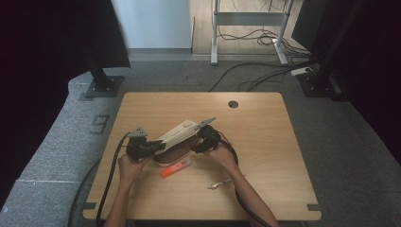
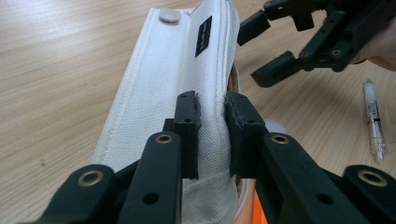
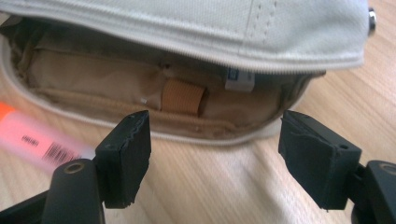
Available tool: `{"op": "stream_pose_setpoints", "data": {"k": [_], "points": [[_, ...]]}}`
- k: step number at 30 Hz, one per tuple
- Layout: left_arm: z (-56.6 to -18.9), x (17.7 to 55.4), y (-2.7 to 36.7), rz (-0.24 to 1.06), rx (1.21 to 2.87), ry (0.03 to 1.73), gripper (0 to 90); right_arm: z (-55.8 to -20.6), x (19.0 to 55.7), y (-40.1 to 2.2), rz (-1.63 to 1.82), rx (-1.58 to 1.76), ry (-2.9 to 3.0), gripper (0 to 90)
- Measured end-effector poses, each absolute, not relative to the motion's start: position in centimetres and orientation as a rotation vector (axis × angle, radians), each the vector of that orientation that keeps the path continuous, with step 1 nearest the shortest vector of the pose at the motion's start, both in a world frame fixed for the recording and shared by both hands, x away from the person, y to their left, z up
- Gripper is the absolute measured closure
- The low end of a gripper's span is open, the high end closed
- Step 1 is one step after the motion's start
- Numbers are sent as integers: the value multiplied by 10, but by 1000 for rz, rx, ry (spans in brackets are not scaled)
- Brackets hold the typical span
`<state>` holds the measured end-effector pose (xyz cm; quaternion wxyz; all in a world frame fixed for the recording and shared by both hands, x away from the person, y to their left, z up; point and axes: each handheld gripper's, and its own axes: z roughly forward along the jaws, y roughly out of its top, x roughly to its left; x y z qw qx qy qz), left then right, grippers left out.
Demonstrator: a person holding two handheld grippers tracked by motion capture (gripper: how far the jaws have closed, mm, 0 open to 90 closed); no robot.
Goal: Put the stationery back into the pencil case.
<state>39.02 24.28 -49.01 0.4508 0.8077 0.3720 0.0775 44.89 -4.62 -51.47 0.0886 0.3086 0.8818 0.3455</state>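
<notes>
Canvas pencil case (image 1: 177, 137), cream outside and tan inside, lies a little toward nine o'clock from the middle of the wooden bench (image 1: 265, 142), its flap lifted so the mouth gapes toward the person. At its nine o'clock end the left claw (image 1: 158, 147) is clenched on the flap's edge; in the left gripper view the two black pads pinch the white fabric (image 2: 212, 133) between them and keep the case propped open. Just below the case, toward six o'clock, an orange highlighter (image 1: 176, 168) lies on the bench almost touching it, and farther toward five o'clock a slim clear pen (image 1: 220, 183) lies apart. At the case's three o'clock end the right claw (image 1: 195, 143) is released: its jaws stand apart with nothing between them, facing the open pocket (image 3: 154, 93) and its brown elastic loop (image 3: 183, 96), the highlighter blurred at nine o'clock in that view. Judging by this, the step in hand is filling the opened case, the right claw being free. The next move likely calls for it to swing down to the highlighter, grip it along its barrel, and slide it into the mouth while the left keeps the flap up.
</notes>
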Motion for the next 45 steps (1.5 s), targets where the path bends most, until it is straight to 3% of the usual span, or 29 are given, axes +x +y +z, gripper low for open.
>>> {"op": "stream_pose_setpoints", "data": {"k": [15,31,45], "points": [[-491,390,243,185,2001,916,754,-509,429,-74,1078,942,2598,199],[-492,390,243,188,2005,910,752,-500,403,-94,1115,883,2596,233],[-492,390,243,187,2004,909,751,-499,379,-121,1150,868,2589,340]]}}
